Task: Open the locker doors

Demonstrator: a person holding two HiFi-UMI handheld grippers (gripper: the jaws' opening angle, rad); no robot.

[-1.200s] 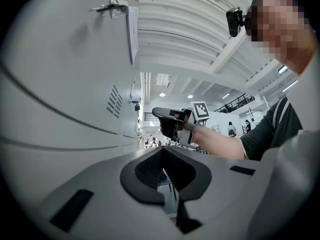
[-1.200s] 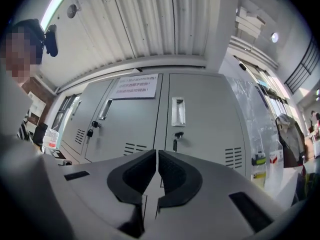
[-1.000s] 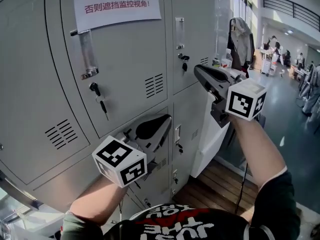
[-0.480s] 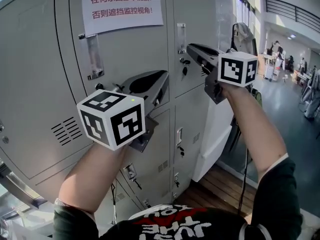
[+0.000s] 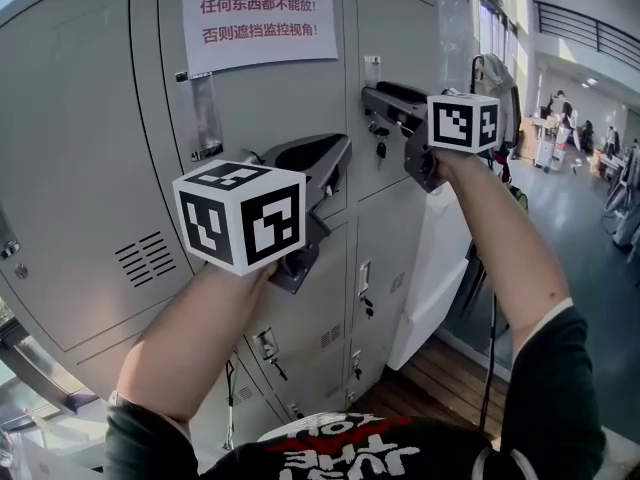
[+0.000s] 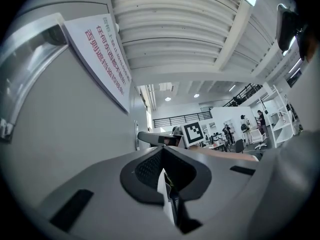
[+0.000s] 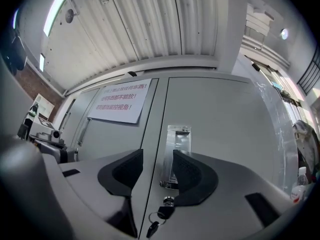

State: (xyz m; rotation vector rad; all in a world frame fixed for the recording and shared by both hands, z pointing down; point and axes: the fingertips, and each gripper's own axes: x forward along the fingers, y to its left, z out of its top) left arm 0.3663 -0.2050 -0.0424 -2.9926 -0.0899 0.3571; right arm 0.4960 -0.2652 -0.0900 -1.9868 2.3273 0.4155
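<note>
Grey metal lockers fill the head view. The middle upper door (image 5: 260, 108) bears a paper notice (image 5: 262, 13) and a clear handle (image 5: 207, 118). My right gripper (image 5: 368, 96) is up against the upper right door (image 5: 400, 28), just below its handle (image 5: 372, 65) and above the key (image 5: 380, 149) in its lock. In the right gripper view my right gripper (image 7: 156, 156) is opening, with the door's edge and the handle (image 7: 178, 154) showing in the gap between its jaws and the key (image 7: 162, 214) below; the pads press on nothing. My left gripper (image 5: 338, 158) (image 6: 162, 155) is shut and hangs in front of the middle door.
Lower lockers with keys in their locks (image 5: 268, 348) sit under my arms. A white panel (image 5: 430, 268) stands out at the bank's right end above a wooden floor (image 5: 440, 378). A coat (image 5: 495, 78) hangs behind it, with an open hall and people beyond.
Both grippers have risen along the lockers. The right one has moved up and left to the upper right door's handle and its jaws have parted. The left stays shut.
</note>
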